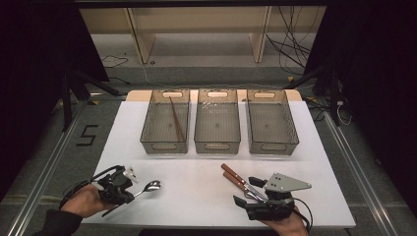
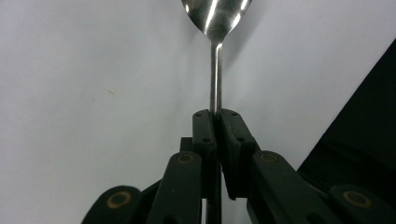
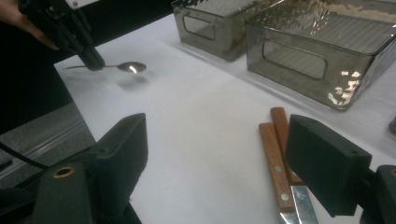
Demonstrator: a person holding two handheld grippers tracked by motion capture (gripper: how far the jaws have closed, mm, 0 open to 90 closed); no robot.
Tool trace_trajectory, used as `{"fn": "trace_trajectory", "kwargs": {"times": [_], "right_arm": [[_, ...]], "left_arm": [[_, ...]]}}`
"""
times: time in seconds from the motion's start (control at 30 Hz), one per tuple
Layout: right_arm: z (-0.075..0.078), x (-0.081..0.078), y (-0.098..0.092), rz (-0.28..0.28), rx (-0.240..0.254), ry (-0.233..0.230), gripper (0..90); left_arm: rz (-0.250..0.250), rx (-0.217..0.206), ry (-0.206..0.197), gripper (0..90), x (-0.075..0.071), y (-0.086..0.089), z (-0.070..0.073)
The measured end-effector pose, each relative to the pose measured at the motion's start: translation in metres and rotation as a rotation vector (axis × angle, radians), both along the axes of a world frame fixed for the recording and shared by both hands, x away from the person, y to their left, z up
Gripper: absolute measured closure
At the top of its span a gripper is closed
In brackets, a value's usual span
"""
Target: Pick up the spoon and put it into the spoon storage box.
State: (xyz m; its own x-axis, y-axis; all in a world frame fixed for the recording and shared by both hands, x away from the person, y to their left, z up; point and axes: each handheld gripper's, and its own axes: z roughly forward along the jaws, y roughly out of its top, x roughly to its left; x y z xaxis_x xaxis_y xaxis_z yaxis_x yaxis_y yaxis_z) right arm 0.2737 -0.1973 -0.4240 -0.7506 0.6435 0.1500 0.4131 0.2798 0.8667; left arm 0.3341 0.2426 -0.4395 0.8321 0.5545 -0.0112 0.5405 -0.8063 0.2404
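Observation:
My left gripper (image 1: 132,193) (image 2: 215,114) is shut on the handle of a metal spoon (image 1: 150,186) (image 2: 216,14) near the table's front left. In the right gripper view that spoon (image 3: 132,66) is held level just above the white table (image 1: 196,196), with its shadow underneath. At the front right my right gripper (image 1: 247,191) (image 3: 222,144) stands open. Two wooden-handled knives (image 1: 234,176) (image 3: 276,154) lie side by side on the table. Their blades reach in between the jaws, close to the right one, and the pads do not touch them.
Three clear grey bins stand in a row at the back of the table: left bin (image 1: 164,146), middle bin (image 1: 217,146), right bin (image 1: 272,146). A pair of brown chopsticks (image 1: 176,118) lies in the left bin. Dark stands and cables flank the table.

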Motion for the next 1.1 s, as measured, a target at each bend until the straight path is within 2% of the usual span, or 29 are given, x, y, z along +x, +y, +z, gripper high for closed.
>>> {"fn": "trace_trajectory", "kwargs": {"times": [0.2,0.23,0.27,0.4,0.5,0.6,0.7,0.77,0.83,0.9,1.1], "right_arm": [[0.0,0.0,0.0,0.0,-0.001,0.0,22.2],[0.0,0.0,-0.001,-0.001,-0.001,-0.002,22.2],[0.0,0.0,-0.001,-0.002,0.0,-0.003,22.2],[0.0,0.0,-0.001,-0.002,0.002,-0.001,22.2],[0.0,0.0,-0.001,-0.003,0.001,-0.001,22.2],[0.0,0.0,-0.002,-0.003,0.002,-0.003,22.2],[0.001,0.0,-0.003,-0.003,0.003,-0.003,22.2],[0.001,0.0,-0.003,-0.001,0.003,-0.005,22.2],[0.001,0.0,-0.003,-0.001,0.004,-0.006,22.2],[0.001,-0.001,-0.003,-0.002,0.005,-0.006,22.2],[0.001,-0.001,-0.003,-0.005,0.012,-0.01,22.2]], "left_arm": [[0.057,-0.109,-0.051,84.7,0.011,-0.011,0.019],[0.057,-0.109,-0.051,84.7,0.011,-0.011,0.019],[0.068,-0.149,-0.065,84.7,0.014,-0.017,0.024],[0.077,-0.209,-0.076,84.8,0.023,-0.033,0.035],[0.08,-0.228,-0.084,84.7,0.028,-0.042,0.04],[0.096,-0.272,-0.09,84.7,0.038,-0.059,0.051],[0.104,-0.284,-0.095,84.7,0.045,-0.067,0.056],[0.122,-0.317,-0.108,84.7,0.055,-0.078,0.061],[0.123,-0.325,-0.111,84.7,0.059,-0.081,0.063],[0.125,-0.363,-0.121,84.7,0.07,-0.091,0.068],[0.117,-0.4,-0.138,84.7,0.091,-0.114,0.078]]}}
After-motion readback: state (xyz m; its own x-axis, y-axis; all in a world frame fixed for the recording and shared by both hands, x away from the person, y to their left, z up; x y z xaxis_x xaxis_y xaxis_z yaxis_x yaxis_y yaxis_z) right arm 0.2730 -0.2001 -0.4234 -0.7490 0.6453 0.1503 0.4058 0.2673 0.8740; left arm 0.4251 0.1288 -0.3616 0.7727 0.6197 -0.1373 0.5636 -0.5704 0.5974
